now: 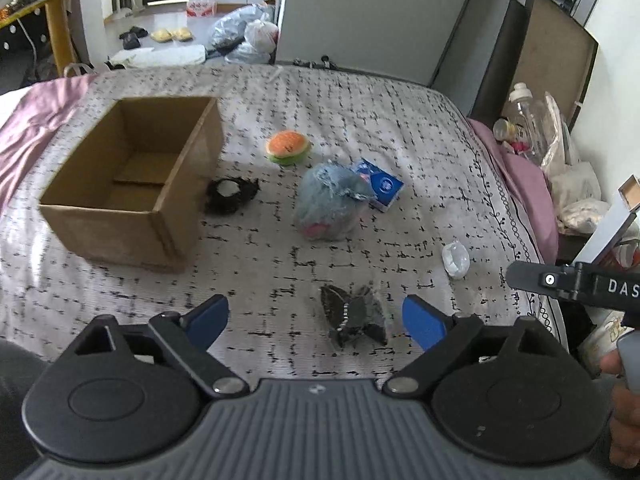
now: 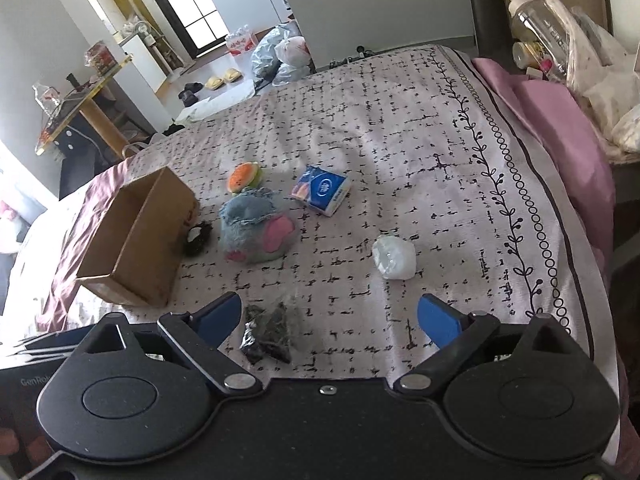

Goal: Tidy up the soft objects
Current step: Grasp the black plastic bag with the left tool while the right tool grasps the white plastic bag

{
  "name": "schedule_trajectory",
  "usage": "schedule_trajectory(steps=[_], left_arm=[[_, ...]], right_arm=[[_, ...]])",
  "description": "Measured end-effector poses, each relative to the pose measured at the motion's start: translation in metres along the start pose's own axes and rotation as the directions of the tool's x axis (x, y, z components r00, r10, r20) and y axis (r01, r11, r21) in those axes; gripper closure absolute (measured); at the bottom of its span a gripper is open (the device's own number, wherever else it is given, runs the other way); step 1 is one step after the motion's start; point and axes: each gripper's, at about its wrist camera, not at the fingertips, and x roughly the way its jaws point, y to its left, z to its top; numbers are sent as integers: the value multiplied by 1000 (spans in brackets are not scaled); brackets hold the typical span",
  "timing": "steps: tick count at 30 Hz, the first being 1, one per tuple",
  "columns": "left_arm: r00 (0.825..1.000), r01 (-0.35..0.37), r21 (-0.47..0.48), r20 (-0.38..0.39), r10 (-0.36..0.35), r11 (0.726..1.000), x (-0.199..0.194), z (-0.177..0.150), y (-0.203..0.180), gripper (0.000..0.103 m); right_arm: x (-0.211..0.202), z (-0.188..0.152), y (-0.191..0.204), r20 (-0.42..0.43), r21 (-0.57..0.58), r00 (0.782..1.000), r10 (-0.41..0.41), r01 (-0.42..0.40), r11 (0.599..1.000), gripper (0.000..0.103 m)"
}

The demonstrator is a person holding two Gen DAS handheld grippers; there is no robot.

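Observation:
An open cardboard box (image 1: 132, 184) (image 2: 136, 236) stands on the patterned bed cover. Around it lie a burger-shaped soft toy (image 1: 289, 147) (image 2: 244, 177), a black furry item (image 1: 231, 194) (image 2: 197, 237), a blue-and-pink plush (image 1: 329, 201) (image 2: 258, 230), a blue tissue pack (image 1: 378, 185) (image 2: 322, 189), a white crumpled wad (image 1: 456, 259) (image 2: 394, 258) and a dark crinkled bag (image 1: 354, 316) (image 2: 270, 334). My left gripper (image 1: 316, 322) is open above the bed, the dark bag lying between its blue fingertips without touching them. My right gripper (image 2: 328, 320) is open, with the dark bag near its left fingertip.
Pink sheet (image 2: 560, 120) edges the bed. A cluttered bedside stand with a plastic bottle (image 1: 526, 120) (image 2: 536, 20) and bags sits at the right. Part of the right gripper's body (image 1: 576, 284) shows in the left wrist view. Floor beyond the bed holds bags (image 1: 248, 36) and slippers.

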Motion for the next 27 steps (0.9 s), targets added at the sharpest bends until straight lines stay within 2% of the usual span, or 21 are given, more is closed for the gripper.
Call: schedule_trajectory(steps=[11, 17, 23, 27], left_arm=[[996, 6, 1, -87, -6, 1000, 52, 1, -15, 21], [989, 1, -15, -148, -3, 1000, 82, -3, -17, 27], [983, -13, -28, -182, 7, 1000, 109, -3, -19, 29], [977, -2, -27, -214, -3, 1000, 127, -1, -22, 33]], right_arm=[[45, 8, -26, -72, 89, 997, 20, -14, 996, 16], [62, 8, -32, -101, 105, 995, 15, -4, 994, 21], [77, 12, -47, -118, 166, 993, 31, -11, 986, 24], [88, 17, -48, -114, 150, 993, -20, 37, 988, 25]])
